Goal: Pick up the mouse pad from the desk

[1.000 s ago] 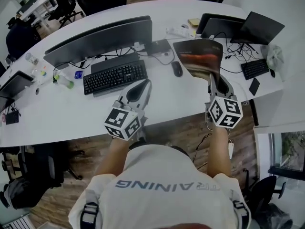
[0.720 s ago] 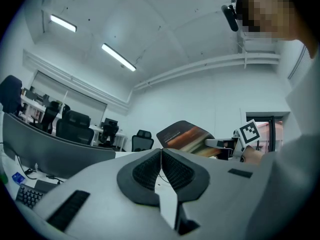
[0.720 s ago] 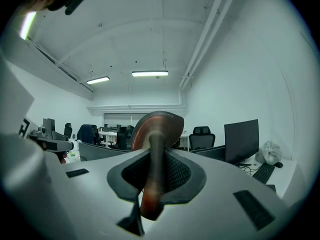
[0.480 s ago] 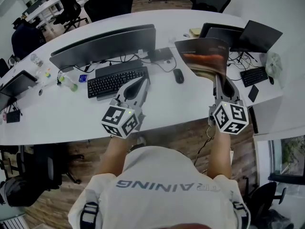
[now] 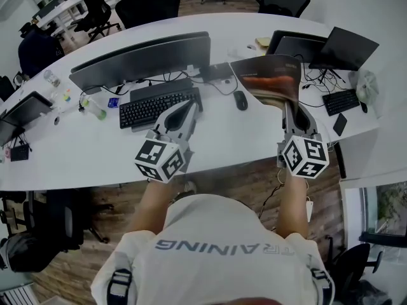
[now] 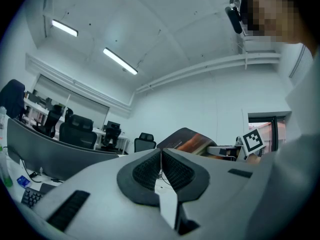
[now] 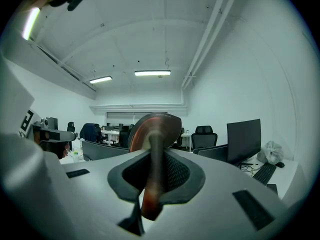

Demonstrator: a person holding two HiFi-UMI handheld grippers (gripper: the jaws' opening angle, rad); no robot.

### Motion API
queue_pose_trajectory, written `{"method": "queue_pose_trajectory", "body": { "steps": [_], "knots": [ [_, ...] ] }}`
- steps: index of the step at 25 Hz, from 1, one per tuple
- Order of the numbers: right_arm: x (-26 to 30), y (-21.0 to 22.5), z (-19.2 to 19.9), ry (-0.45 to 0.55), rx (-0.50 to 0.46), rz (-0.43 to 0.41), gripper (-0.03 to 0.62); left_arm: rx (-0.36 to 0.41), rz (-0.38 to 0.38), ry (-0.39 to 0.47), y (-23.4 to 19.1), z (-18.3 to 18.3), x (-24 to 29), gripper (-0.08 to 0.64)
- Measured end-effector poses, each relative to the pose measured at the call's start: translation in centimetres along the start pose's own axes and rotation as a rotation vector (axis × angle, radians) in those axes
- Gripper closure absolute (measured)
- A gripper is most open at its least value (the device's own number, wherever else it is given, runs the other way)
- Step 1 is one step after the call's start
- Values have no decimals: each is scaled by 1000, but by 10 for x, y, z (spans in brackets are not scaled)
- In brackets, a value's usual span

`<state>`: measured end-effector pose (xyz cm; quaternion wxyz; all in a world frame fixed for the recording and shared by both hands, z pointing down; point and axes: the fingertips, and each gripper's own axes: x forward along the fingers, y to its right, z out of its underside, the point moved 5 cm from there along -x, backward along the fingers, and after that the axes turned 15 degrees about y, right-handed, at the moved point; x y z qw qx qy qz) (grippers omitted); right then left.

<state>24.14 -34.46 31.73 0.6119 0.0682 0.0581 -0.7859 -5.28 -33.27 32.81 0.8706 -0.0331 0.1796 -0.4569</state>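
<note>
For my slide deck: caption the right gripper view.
Right gripper shut on the mouse pad, seen edge-on; an office chair and monitor behind.

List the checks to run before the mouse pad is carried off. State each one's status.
1. Right gripper shut on the mouse pad: ok, the pad's edge sits between the jaws.
2. Mouse pad raised off the desk: ok, it stands up in the air in the left gripper view.
3. Left gripper empty: ok, jaws together on nothing.
4. Mouse clear of the pad: ok, it lies on the desk to the pad's left.
5. Grip firm enough for carrying: cannot tell; only the edge is pinched.
</note>
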Motion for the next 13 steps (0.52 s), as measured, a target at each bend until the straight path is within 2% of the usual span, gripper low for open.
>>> {"method": "queue_pose_trajectory", "body": {
  "steps": [13],
  "knots": [
    [3,-9,2,-11,-1,-40,529,-1,-24,-9,-1,2,-7,523]
  ]
}}
